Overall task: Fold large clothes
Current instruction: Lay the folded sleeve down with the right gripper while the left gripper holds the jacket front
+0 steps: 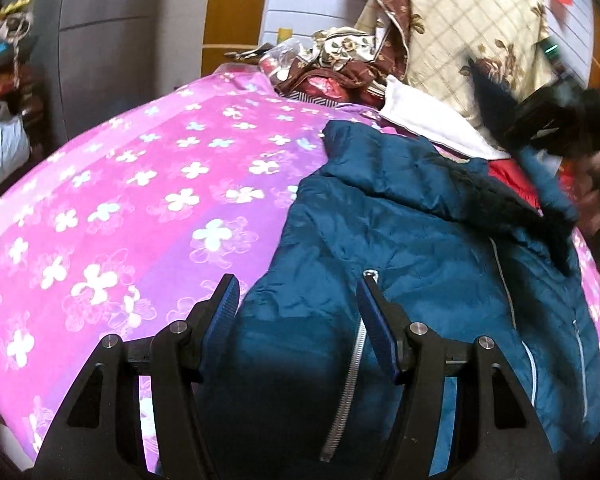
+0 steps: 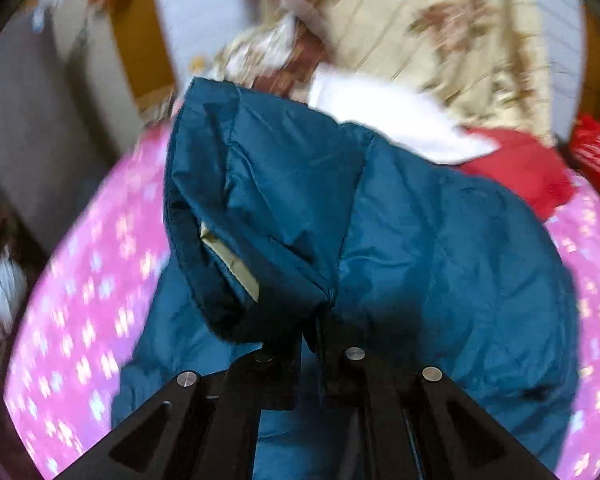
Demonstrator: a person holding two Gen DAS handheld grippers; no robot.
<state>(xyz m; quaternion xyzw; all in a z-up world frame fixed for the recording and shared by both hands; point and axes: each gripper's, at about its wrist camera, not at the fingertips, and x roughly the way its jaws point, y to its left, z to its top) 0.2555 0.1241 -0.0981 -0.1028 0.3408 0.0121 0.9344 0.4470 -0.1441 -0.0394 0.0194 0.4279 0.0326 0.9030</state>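
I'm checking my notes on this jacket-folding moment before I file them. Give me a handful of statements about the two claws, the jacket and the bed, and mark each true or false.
1. The left claw is open over the teal jacket. True.
2. The right claw is open and holds nothing. False: it is shut on a lifted bunch of the jacket.
3. The jacket lies on a pink flowered bedsheet. True.
4. The jacket's metal zipper shows between the left claw's fingers. True.
5. The bedsheet is plain grey. False: it is pink and purple with white flowers.
6. A red item lies past the jacket. True.
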